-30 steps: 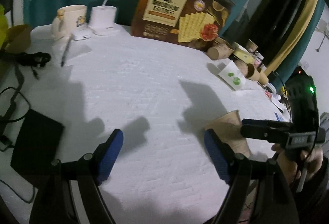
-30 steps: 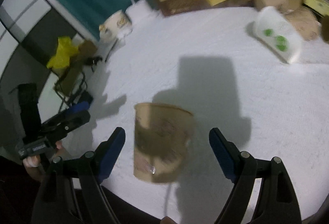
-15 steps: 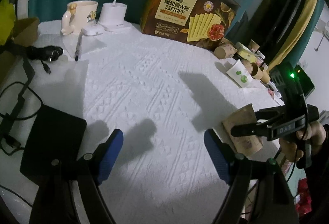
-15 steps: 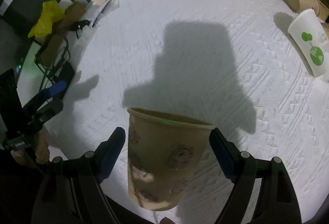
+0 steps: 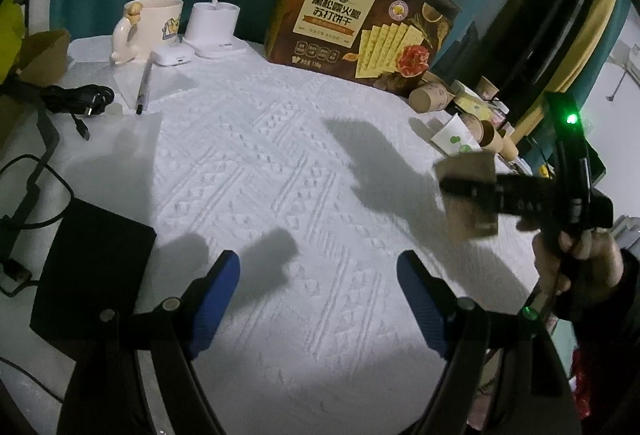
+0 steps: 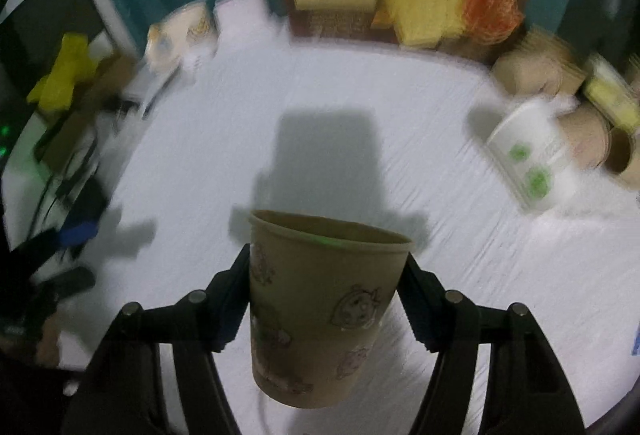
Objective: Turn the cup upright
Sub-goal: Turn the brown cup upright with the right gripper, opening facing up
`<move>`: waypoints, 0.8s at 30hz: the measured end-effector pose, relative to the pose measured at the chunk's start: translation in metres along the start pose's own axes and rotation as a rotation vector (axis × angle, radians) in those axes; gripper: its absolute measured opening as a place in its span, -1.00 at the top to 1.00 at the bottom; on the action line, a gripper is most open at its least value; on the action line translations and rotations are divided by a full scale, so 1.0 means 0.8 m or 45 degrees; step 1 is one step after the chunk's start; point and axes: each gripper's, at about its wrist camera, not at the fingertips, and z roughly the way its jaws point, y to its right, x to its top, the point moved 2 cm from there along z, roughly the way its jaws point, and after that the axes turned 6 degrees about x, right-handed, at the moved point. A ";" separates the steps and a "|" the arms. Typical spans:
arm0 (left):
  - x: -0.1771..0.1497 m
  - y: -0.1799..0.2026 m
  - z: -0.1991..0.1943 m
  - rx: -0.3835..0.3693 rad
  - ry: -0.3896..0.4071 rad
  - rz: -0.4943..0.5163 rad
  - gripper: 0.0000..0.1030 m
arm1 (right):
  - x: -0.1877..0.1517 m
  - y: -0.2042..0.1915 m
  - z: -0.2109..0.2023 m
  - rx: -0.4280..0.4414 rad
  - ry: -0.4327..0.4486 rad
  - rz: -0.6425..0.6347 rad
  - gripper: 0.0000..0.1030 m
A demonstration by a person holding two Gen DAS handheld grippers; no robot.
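A brown paper cup (image 6: 320, 299) with line drawings sits between my right gripper's (image 6: 326, 275) blue pads. Its wide rim points away from the camera and its narrow base toward it. The jaws have just been closing and now press on both sides of the cup. In the left wrist view the same cup (image 5: 466, 175) hangs above the white tablecloth (image 5: 280, 163) at the right, with the right gripper (image 5: 480, 191) clamped across it and a hand behind. My left gripper (image 5: 320, 299) hovers low over the cloth, open, with nothing between its fingers.
At the back stand a cracker box (image 5: 360, 31), a white lamp base (image 5: 214, 31) and a mug (image 5: 148, 23). A pen (image 5: 143, 87), cables (image 5: 76, 103) and a black box (image 5: 92, 267) lie left. A white green-dotted cup (image 5: 454, 139) and several brown cups (image 5: 432, 97) lie right.
The right gripper's jaws came together onto the brown cup, which has left the cloth and now hangs higher. The left gripper has stayed put and open.
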 end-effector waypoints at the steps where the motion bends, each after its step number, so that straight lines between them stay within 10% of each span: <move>1: 0.001 0.000 -0.001 0.004 0.002 0.000 -0.57 | 0.000 -0.001 -0.006 -0.047 0.068 -0.020 -0.26; 9: 0.001 0.004 -0.006 0.047 0.014 0.009 -0.57 | -0.018 -0.023 -0.025 -0.107 0.425 -0.083 -0.26; 24: -0.006 0.013 -0.001 0.046 -0.009 0.027 -0.57 | -0.071 -0.039 -0.010 -0.040 0.369 -0.051 -0.25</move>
